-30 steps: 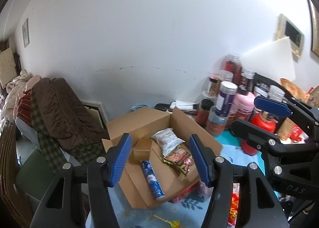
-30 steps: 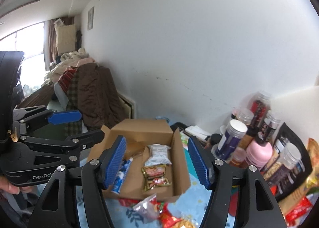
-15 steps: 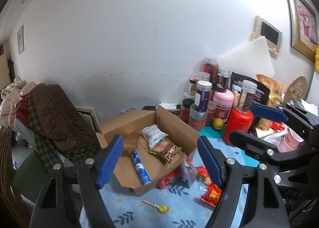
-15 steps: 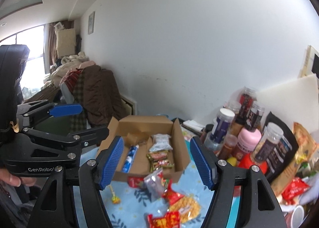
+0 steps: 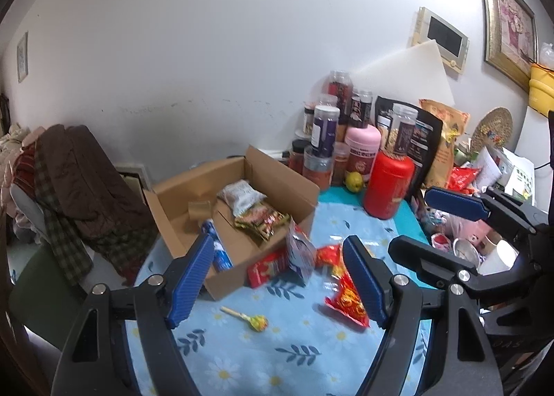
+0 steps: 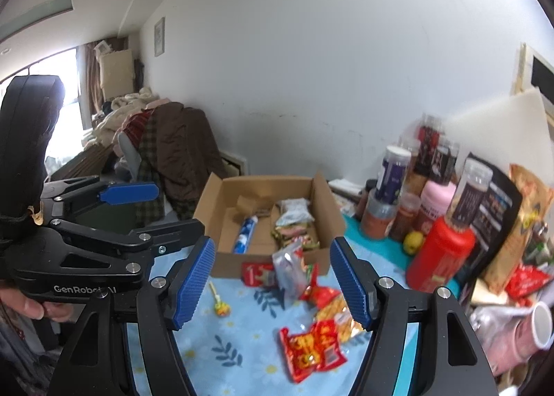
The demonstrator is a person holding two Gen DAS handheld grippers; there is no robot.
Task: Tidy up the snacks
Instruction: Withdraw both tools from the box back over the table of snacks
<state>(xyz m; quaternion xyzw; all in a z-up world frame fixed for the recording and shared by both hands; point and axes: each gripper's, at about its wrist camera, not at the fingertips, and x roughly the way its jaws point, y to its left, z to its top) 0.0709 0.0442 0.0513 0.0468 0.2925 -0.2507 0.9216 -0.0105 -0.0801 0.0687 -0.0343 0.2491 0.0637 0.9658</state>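
Both grippers hang above the worktop, side by side and tilted down toward the snacks, each with nothing between its blue pads.

The left gripper has its fingers apart; they have just been opening, and they grip nothing. Past their tips lies the cardboard box, open, with a white packet, a green-and-red packet and a blue tube inside. Between the fingers, lower down on the blue flowered cloth, lies a lollipop. Just inside the right finger lies a red snack bag, and ahead of it a silver pouch leans against the box's near wall beside a red packet.

The right gripper also stands with its fingers spread (they too have just been widening) and empty. Between them lie the silver pouch and a red-and-yellow bag; nearer the camera lies a flat red packet. The lollipop lies just inside the left finger. The box sits beyond the fingertips.

A hand holds the left gripper's handle at the right view's left edge. Right of both pairs of fingers stands a red canister among jars.
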